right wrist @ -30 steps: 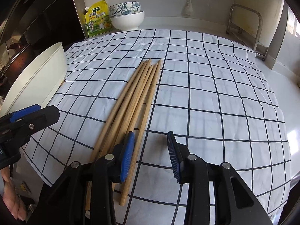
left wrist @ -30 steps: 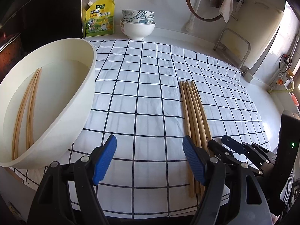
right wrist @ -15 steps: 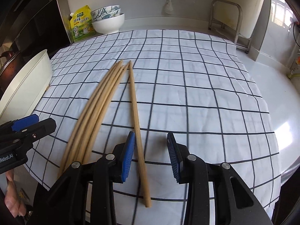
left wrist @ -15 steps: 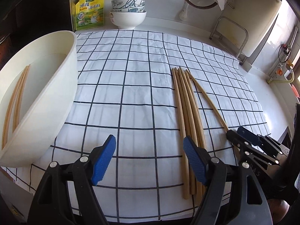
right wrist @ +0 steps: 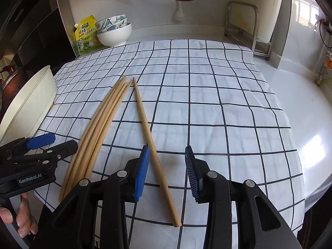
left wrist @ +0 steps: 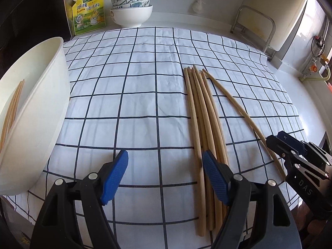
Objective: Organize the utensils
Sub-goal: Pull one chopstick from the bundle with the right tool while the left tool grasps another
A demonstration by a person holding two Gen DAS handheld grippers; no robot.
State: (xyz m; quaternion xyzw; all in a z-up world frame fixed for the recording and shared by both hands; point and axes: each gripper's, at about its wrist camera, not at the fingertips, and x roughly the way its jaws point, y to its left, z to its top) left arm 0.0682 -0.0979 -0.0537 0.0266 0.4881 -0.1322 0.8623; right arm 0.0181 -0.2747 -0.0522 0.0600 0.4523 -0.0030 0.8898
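Observation:
Several wooden chopsticks (left wrist: 204,124) lie bundled on the checked cloth (left wrist: 134,87); one single chopstick (right wrist: 152,143) lies apart to their right, fanned out at the near end. Two more chopsticks (left wrist: 12,108) rest inside the big white basin (left wrist: 41,112) at the left. My left gripper (left wrist: 165,176) is open and empty, its right finger over the bundle's near ends. My right gripper (right wrist: 167,172) is open, low over the cloth, with the single chopstick passing between its fingers beside the left pad (right wrist: 142,172). The bundle also shows in the right wrist view (right wrist: 99,128).
A yellow seasoning pouch (left wrist: 89,12) and stacked bowls (left wrist: 130,8) stand at the back. A metal rack (left wrist: 255,31) and white board stand at the back right. The cloth's near edge hangs at the counter front. The right gripper (left wrist: 298,155) shows at the left view's right edge.
The rightmost chopstick has been swung away from the bundle at its near end. My right gripper has shifted right so that this chopstick lies between its fingers. The left gripper stays open.

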